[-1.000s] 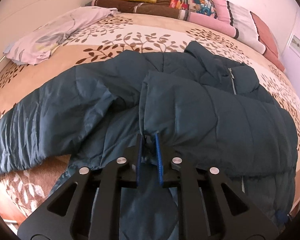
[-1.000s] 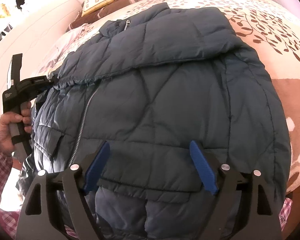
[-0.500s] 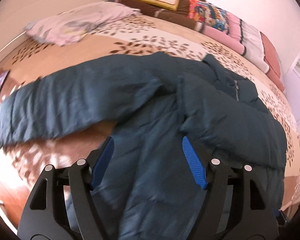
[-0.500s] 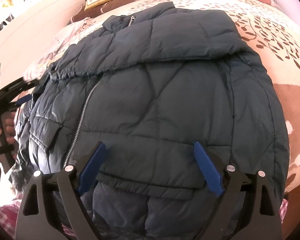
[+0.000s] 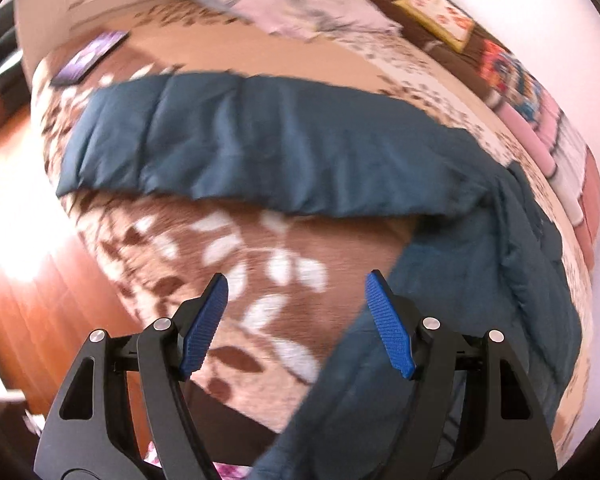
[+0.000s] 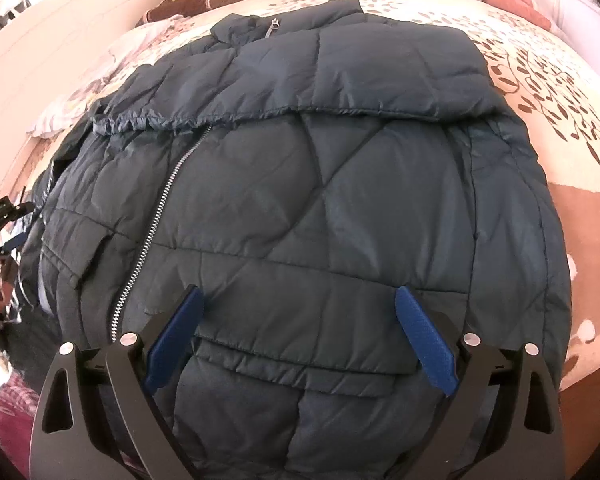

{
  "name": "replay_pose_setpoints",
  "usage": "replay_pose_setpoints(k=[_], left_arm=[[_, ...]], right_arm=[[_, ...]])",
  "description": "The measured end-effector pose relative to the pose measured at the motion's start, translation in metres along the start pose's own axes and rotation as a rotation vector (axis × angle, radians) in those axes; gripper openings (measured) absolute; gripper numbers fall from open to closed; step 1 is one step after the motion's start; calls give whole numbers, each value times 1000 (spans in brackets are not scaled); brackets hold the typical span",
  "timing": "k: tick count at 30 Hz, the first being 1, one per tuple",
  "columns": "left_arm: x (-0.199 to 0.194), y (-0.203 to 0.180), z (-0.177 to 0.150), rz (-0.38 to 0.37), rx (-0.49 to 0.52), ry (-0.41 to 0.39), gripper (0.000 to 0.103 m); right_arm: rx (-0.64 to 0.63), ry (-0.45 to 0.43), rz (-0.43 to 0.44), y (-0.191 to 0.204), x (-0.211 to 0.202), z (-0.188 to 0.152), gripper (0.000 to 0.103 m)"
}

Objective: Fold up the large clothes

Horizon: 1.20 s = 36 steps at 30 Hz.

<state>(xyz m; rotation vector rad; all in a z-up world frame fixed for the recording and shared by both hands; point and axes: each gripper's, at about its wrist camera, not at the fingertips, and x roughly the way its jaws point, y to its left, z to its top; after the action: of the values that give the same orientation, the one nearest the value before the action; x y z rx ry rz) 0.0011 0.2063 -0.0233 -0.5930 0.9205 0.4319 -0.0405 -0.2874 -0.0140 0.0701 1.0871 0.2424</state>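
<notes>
Left wrist view: my left gripper (image 5: 296, 326) has fingers spread, empty, above the leaf-patterned brown bedspread (image 5: 228, 256); the dark teal quilted puffer jacket (image 5: 260, 148) lies on the bed, its left sleeve outstretched. Right gripper (image 6: 300, 336) fingers are opening, empty, over the jacket's hem. Next step, in my judgement: grasp that sleeve, fold inward.

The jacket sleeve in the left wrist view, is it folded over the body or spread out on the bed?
Spread out. The sleeve lies straight across the bedspread, away from the jacket body, with nothing folded over it.
</notes>
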Motion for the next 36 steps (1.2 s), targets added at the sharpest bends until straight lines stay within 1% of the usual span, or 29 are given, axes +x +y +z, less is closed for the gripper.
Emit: replay_pose_setpoints(k=[3, 9, 14, 20, 25, 26, 27, 28, 29, 30, 31, 32, 34, 36], left_arm=[[3, 17, 2, 4, -52, -5, 71], [9, 35, 9, -20, -132, -27, 71], [18, 52, 17, -23, -209, -36, 71], [25, 57, 25, -8, -221, -74, 71], [31, 61, 38, 9, -231, -110, 70], [32, 62, 42, 15, -236, -121, 69], [33, 63, 45, 22, -241, -130, 64], [34, 65, 47, 34, -248, -138, 53], [35, 68, 49, 38, -253, -141, 38], [36, 70, 52, 48, -258, -141, 30], [36, 73, 53, 68, -260, -146, 14], [35, 75, 55, 64, -259, -150, 10], [29, 76, 56, 59, -250, -173, 6], [17, 68, 59, 70, -205, -219, 4]], right_arm=[[-7, 5, -10, 2, 1, 1, 93], [-17, 14, -25, 4, 3, 2, 93], [-22, 20, -37, 7, 6, 2, 93], [-30, 25, -50, 9, 7, 2, 93], [-35, 28, -58, 10, 8, 3, 93], [-35, 29, -60, 11, 8, 3, 93], [-36, 30, -61, 11, 9, 3, 93], [-37, 30, -62, 10, 9, 3, 93], [-37, 30, -62, 11, 9, 3, 93], [-38, 31, -63, 11, 9, 3, 93], [-38, 31, -64, 10, 9, 3, 93], [-37, 31, -64, 10, 10, 3, 93], [-37, 31, -63, 10, 10, 3, 93], [-37, 31, -63, 10, 10, 3, 93]])
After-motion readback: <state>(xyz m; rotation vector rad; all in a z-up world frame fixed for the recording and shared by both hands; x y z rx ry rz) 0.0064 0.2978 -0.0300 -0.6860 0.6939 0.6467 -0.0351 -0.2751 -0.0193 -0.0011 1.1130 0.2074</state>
